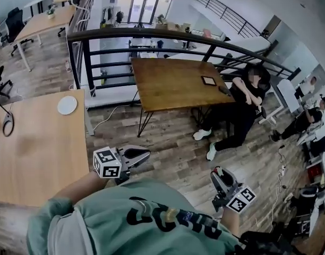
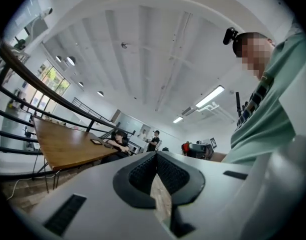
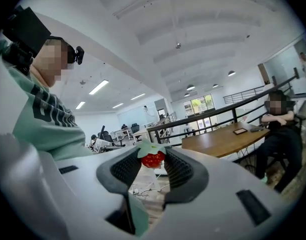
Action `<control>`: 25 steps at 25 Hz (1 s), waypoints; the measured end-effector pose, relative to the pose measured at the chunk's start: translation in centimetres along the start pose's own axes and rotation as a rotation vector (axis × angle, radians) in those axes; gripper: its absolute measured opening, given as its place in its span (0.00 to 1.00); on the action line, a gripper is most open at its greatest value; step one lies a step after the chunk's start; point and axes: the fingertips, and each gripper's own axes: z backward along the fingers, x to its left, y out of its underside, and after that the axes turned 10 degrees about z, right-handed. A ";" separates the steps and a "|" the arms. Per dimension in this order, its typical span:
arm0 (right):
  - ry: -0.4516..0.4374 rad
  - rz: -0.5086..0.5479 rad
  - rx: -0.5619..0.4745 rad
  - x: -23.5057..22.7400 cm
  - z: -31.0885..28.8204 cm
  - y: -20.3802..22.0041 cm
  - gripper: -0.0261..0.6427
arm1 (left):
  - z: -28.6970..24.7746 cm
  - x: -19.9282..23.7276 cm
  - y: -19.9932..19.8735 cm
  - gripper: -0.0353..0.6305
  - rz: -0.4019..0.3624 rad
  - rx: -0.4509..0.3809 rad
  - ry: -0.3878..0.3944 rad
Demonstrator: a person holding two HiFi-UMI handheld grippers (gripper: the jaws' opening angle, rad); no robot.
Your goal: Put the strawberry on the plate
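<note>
Open-plan office. Long wooden desks (image 1: 35, 142) & a table (image 1: 173, 81) on plank floor (image 1: 173, 153), black swivel chairs (image 1: 14, 20) in the bkgd, black metal railing (image 1: 152, 33) behind the table, strip lights (image 2: 209, 96) on a white ceiling, 1 person (image 1: 242, 105) seated at the table.

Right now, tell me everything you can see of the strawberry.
The strawberry is small, red and glossy, with a pale green leafy cap on top. It may be a toy, though that is hard to tell. It sits upright with the cap up, clamped between the tips of the right gripper, with a dark ribbed pad pressing on each side. Nothing else touches it. It is held in the air, not on any surface.
</note>
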 end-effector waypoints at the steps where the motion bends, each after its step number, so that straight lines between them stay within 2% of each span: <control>1: -0.035 -0.002 -0.002 -1.1 -1.3 0.1 0.24 | -0.1 0.9 -0.2 0.06 -0.002 -0.012 -0.031; 6: -0.219 0.012 -0.016 -7.9 -6.8 0.5 0.24 | -2.6 4.6 -1.9 0.06 -0.061 -0.073 -0.184; 8: -0.281 0.017 -0.015 -11.5 -9.0 0.1 0.24 | -4.1 6.1 -3.5 0.06 -0.079 -0.123 -0.260; 10: -0.344 0.014 -0.010 -14.8 -10.4 -0.8 0.24 | -5.8 6.4 -4.4 0.06 -0.066 -0.184 -0.318; 15: -0.522 0.039 -0.027 -21.8 -14.6 -2.6 0.24 | -10.2 7.5 -5.7 0.06 -0.098 -0.248 -0.466; 19: -0.641 -0.004 -0.030 -23.9 -18.2 -1.9 0.24 | -12.0 7.7 -5.8 0.06 -0.112 -0.253 -0.561; 22: -0.720 -0.017 -0.022 -23.7 -20.8 -1.7 0.24 | -10.9 8.2 -6.5 0.06 -0.119 -0.268 -0.643; 25: -0.768 -0.026 -0.003 -23.2 -23.8 -2.2 0.24 | -8.9 8.6 -8.1 0.06 -0.110 -0.322 -0.695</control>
